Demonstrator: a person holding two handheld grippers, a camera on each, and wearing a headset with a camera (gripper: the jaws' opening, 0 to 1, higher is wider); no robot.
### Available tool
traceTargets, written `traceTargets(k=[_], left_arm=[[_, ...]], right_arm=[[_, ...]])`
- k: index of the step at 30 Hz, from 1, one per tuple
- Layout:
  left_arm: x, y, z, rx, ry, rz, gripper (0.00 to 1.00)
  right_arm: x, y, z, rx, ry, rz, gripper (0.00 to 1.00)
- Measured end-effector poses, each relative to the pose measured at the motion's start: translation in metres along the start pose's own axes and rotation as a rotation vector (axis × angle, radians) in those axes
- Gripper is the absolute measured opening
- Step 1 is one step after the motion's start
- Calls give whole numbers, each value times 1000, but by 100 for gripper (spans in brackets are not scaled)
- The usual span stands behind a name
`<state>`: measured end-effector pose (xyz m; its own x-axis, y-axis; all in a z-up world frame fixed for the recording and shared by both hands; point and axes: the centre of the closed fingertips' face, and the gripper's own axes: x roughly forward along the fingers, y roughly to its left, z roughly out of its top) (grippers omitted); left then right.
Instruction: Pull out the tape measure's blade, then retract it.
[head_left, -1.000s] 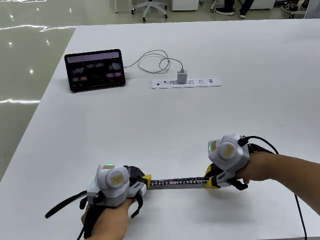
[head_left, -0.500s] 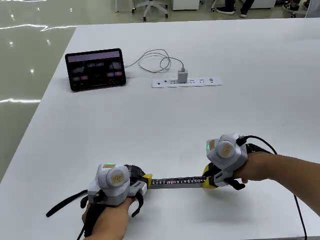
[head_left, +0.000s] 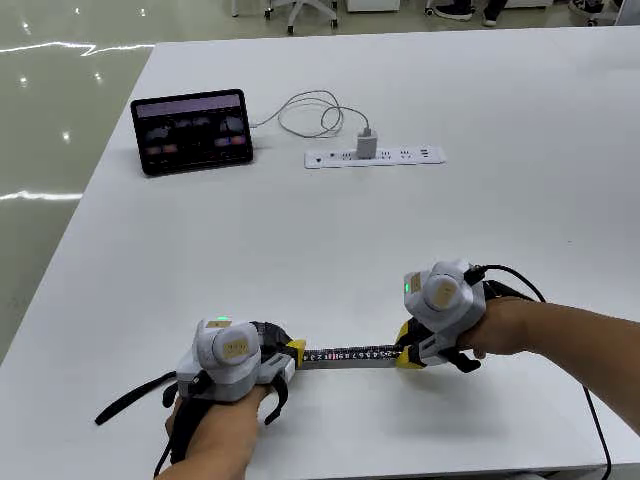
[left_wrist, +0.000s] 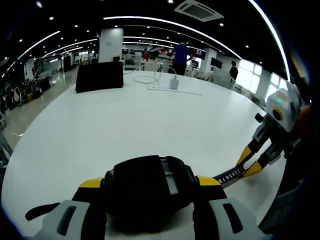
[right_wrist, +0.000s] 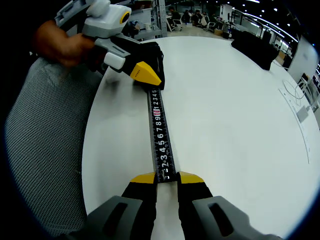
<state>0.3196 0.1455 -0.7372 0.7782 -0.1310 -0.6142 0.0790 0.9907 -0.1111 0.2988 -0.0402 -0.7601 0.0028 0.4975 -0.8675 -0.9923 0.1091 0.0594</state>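
Note:
A black tape measure case (left_wrist: 150, 187) sits clamped between the yellow-tipped jaws of my left gripper (left_wrist: 150, 181), near the table's front edge (head_left: 262, 352). Its blade (right_wrist: 160, 135), marked with numbers, runs flat over the white table (head_left: 330, 250) from the case (right_wrist: 150, 52) toward me in the right gripper view. My right gripper (right_wrist: 166, 176) is shut on the blade's end hook. In the head view the blade (head_left: 350, 354) spans the short gap between the left gripper (head_left: 285, 355) and the right gripper (head_left: 405, 357). The right gripper (left_wrist: 248, 165) shows at the right of the left gripper view.
A dark tablet (head_left: 191, 131) stands at the back left. A white power strip (head_left: 375, 156) with a plugged charger and coiled cable (head_left: 310, 115) lies behind the middle. A black strap (head_left: 125, 400) trails left of my left hand. Shiny floor borders the table's left edge.
The right gripper has moved left toward the left gripper, so the exposed blade between them is shorter. The left gripper holds its place on the case.

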Motion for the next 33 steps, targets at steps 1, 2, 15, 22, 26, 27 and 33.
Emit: traceTargets(k=[1, 2, 15, 22, 26, 27, 33], left_arm=[[0, 0, 0, 0, 0, 0, 66], [0, 0, 0, 0, 0, 0, 66], [0, 0, -1, -7, 4, 2, 66], [0, 0, 0, -15, 6, 2, 66], [0, 0, -1, -15, 7, 1, 66], [0, 0, -1, -15, 7, 1, 66], [0, 0, -1, -16, 7, 0, 66]], right_arm=[[0, 0, 0, 0, -1, 0, 11], [1, 1, 2, 1, -2, 0, 11], [6, 1, 8, 11, -18, 1, 11], [9, 1, 14, -1, -34, -2, 11], [11, 1, 16, 2, -35, 0, 11], [11, 2, 17, 1, -34, 0, 11], [13, 3, 20, 1, -33, 0, 12]])
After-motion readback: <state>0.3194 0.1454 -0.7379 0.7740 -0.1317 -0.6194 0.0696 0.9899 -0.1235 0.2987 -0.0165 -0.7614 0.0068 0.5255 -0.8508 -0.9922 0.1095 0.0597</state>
